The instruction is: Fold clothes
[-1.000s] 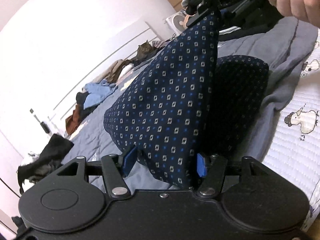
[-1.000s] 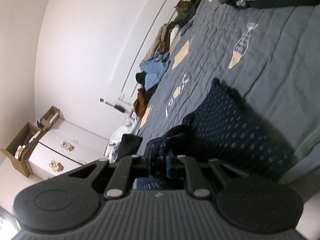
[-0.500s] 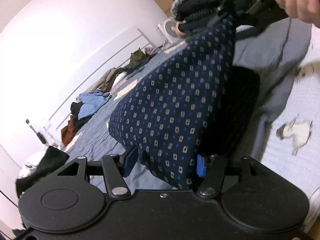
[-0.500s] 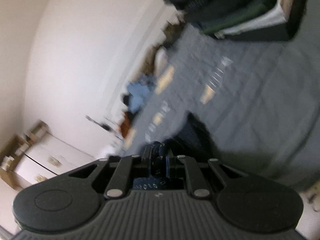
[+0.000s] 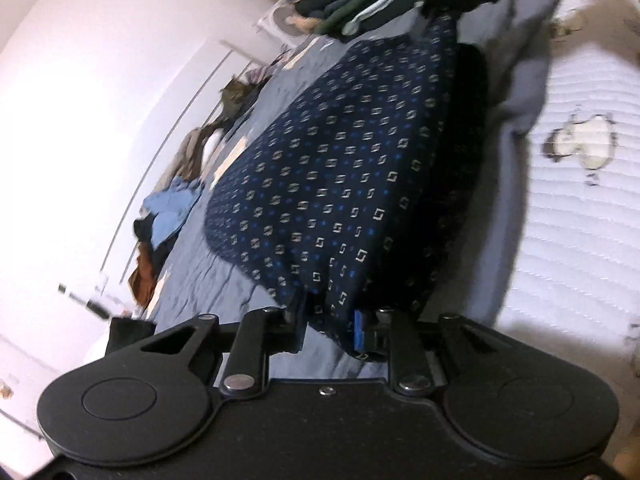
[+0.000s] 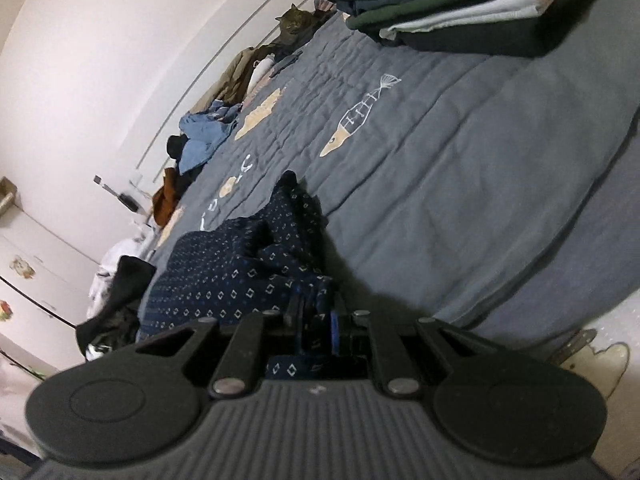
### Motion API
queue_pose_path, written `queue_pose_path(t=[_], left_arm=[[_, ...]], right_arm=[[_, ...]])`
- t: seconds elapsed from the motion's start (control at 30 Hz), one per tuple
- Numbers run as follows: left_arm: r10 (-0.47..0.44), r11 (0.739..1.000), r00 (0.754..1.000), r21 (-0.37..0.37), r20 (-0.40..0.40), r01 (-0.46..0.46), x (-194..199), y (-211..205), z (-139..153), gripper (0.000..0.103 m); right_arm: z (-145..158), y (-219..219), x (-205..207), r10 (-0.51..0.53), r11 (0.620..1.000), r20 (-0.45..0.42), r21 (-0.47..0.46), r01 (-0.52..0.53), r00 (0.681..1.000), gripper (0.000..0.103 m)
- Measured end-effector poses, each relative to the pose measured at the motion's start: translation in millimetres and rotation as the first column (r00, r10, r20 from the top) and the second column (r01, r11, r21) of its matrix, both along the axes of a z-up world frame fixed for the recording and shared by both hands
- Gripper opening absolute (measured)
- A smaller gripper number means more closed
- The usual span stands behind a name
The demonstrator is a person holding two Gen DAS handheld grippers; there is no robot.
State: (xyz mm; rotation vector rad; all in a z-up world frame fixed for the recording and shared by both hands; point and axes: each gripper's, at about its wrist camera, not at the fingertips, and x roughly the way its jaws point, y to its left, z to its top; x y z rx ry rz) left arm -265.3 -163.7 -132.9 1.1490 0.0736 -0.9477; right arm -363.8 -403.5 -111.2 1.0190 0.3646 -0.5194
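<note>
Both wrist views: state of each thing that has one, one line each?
left gripper: jaws have just been closing, now shut on a corner of the navy patterned garment
right gripper: shut on bunched cloth of the same garment
navy patterned garment: lifted off the bed between both grippers, partly folded
stack of clothes: folded, piled on the grey quilt
pile of clothes: unfolded, crumpled

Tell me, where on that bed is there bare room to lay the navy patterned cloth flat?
The widest bare stretch of grey quilt lies between the navy patterned garment, the folded stack and the quilt's near edge. It is crowded along the wall: blue clothes, brown clothes, a cat.
</note>
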Motion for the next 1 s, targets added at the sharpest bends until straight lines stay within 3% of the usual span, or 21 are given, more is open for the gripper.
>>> queue_pose_path(t=[0.13,0.23,0.33,0.4,0.47,0.7,0.83,0.93,1.0], left_arm=[[-0.016,0.999,1.000,-0.047,-0.027,0.014,-1.2,7.5,7.3,0.029],[-0.024,0.997,1.000,-0.078,-0.002,0.024,-4.3,6.8,8.1,0.029],[-0.032,0.999,0.999,-0.042,0.020,0.033,-6.8,1.9,1.0,0.029],[-0.024,1.000,1.000,-0.007,0.007,0.024,-3.4,-0.8,-2.3,0.019],[-0.004,1.000,1.000,0.007,-0.004,0.004,2.2,-2.8,-1.7,0.017],[0.020,0.999,1.000,0.035,-0.008,-0.020,6.0,-5.9,-6.9,0.019],[0.033,0.999,0.990,-0.028,-0.135,-0.037,14.7,1.4,16.3,0.028],[0.036,0.995,0.960,-0.079,-0.276,-0.060,25.0,12.0,36.1,0.033],[0.031,0.990,0.930,-0.118,-0.365,-0.079,31.9,19.7,49.3,0.045]], right_arm=[[9.9,3.5,-9.4,0.018,1.000,0.004,-0.008,-0.018,1.000,0.012],[23.7,12.5,-16.3,0.034,0.998,0.031,-0.048,-0.032,0.999,0.012],[29.2,17.5,-19.0,0.041,0.997,0.037,-0.068,-0.038,0.998,0.012],[21.9,14.6,-14.3,0.039,0.998,0.003,-0.058,-0.039,0.999,0.012],[8.8,10.2,-8.9,0.034,0.999,-0.030,-0.020,-0.035,0.999,0.012],[-12.1,12.0,10.0,0.057,0.998,-0.105,-0.004,-0.057,0.993,0.012],[-4.4,8.6,1.1,0.051,0.998,-0.064,0.025,-0.050,0.997,0.016],[6.3,7.5,-5.2,0.074,0.997,-0.067,-0.001,-0.074,0.995,0.019],[14.7,8.0,-10.3,0.083,0.996,-0.080,-0.028,-0.085,0.993,0.021]])
